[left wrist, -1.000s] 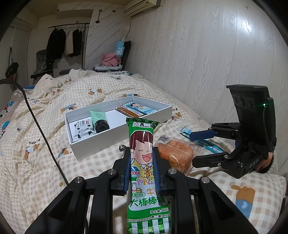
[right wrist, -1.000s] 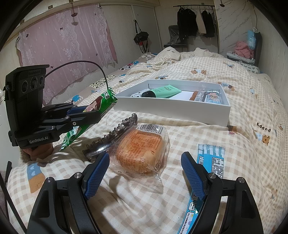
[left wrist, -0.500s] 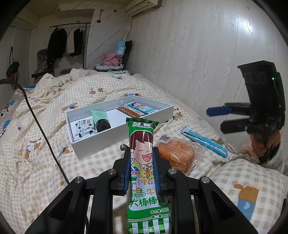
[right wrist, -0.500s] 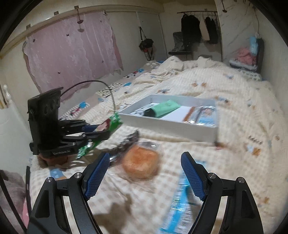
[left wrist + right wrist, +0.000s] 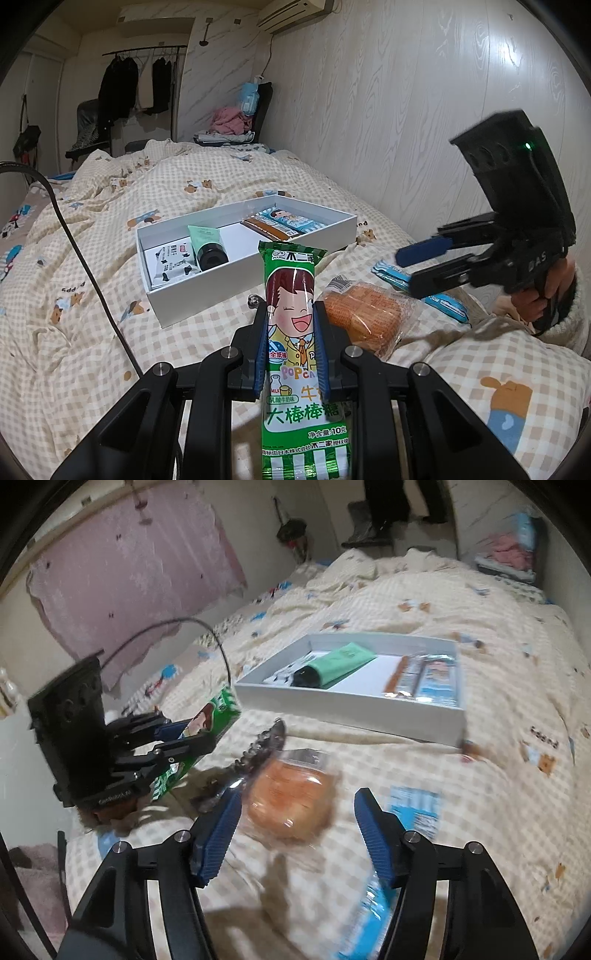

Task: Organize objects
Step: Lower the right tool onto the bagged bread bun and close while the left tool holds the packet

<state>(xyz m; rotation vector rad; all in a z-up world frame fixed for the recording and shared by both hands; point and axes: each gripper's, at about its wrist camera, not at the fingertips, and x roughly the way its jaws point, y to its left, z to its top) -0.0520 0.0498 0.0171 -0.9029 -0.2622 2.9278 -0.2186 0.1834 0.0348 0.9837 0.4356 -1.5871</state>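
Note:
My left gripper (image 5: 290, 317) is shut on a green candy packet (image 5: 295, 295) with a cartoon boy, held upright above the bed; it also shows in the right wrist view (image 5: 201, 734). My right gripper (image 5: 295, 805) is open and empty, hovering over a wrapped orange bun (image 5: 290, 797) on the checked quilt. The bun (image 5: 364, 314) lies right of the left gripper. A blue snack packet (image 5: 413, 808) lies beside the bun. The white box (image 5: 229, 273) ahead holds a green tube (image 5: 207, 243), a printed sachet and two bars.
A dark hair clip (image 5: 258, 749) lies left of the bun. A black cable (image 5: 85, 266) runs over the quilt on the left. A panelled wall (image 5: 406, 110) borders the bed on the right. Clothes hang at the far end of the room.
My right gripper rose and swung back, then came down again over the bun, still open. My left gripper has kept still with the candy packet.

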